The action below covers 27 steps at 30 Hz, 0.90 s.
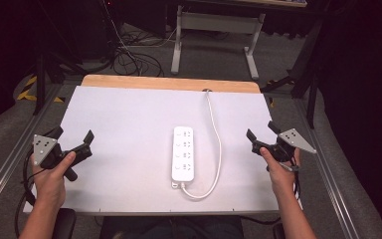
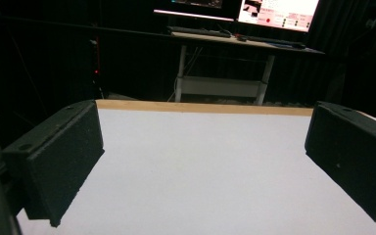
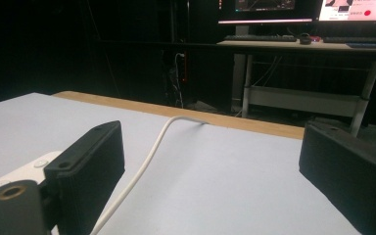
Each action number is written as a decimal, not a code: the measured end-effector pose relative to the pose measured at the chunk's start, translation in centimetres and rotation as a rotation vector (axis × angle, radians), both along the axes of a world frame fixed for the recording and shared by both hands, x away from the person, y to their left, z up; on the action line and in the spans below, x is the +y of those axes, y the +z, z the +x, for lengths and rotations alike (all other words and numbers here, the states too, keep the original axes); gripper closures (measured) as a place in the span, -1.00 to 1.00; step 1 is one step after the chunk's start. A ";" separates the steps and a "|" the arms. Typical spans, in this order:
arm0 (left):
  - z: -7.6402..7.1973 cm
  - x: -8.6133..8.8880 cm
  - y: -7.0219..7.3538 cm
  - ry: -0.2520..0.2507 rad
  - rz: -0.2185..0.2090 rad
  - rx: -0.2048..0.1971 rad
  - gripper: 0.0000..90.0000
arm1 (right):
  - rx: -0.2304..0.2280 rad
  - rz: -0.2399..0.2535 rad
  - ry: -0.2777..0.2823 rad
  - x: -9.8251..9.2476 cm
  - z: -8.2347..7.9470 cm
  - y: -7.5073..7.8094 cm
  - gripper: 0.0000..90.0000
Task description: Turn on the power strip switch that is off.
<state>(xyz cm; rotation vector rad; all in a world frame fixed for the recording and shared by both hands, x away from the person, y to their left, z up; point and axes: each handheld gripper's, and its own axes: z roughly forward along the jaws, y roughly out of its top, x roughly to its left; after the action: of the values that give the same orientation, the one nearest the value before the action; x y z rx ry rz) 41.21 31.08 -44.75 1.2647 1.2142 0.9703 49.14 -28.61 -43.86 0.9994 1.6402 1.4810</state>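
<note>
A white power strip (image 1: 183,153) lies flat in the middle of the white table (image 1: 129,114), its long side running front to back. Its white cable (image 1: 217,144) loops from the near end round the right side to a hole at the table's far edge. My left gripper (image 1: 73,137) hovers at the table's left side, open, with nothing between its jaws (image 2: 200,166). My right gripper (image 1: 261,131) is held at the right side, open and empty (image 3: 210,176). In the right gripper view the cable (image 3: 142,171) and a corner of the strip (image 3: 24,171) lie past the left jaw.
The table's far edge is a wooden strip (image 1: 169,82). Beyond it stand a desk frame (image 1: 214,35) and loose cables on the floor (image 1: 129,55). Metal rails (image 1: 10,159) run along both sides of the table. Monitors (image 2: 279,10) glow on the far desk.
</note>
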 end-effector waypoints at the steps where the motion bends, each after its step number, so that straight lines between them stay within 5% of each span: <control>1: 0.0 0.0 0.0 0.001 -0.002 -0.001 -0.97 | 0.000 -0.003 -0.002 0.0 0.0 0.0 -0.78; 15: 0.0 -0.3 0.1 0.027 0.012 -0.012 -0.82 | 0.000 0.009 -0.003 0.0 -0.1 0.1 -0.78; 27: -0.2 -0.3 0.3 0.000 0.022 -0.012 -0.20 | -0.003 0.031 0.002 -0.1 0.0 0.1 -0.77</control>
<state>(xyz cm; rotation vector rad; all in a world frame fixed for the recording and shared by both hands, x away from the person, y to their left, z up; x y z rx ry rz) 41.04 30.78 -44.43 1.2740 1.1969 0.9920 49.10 -28.75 -43.74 1.0123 1.6206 1.5125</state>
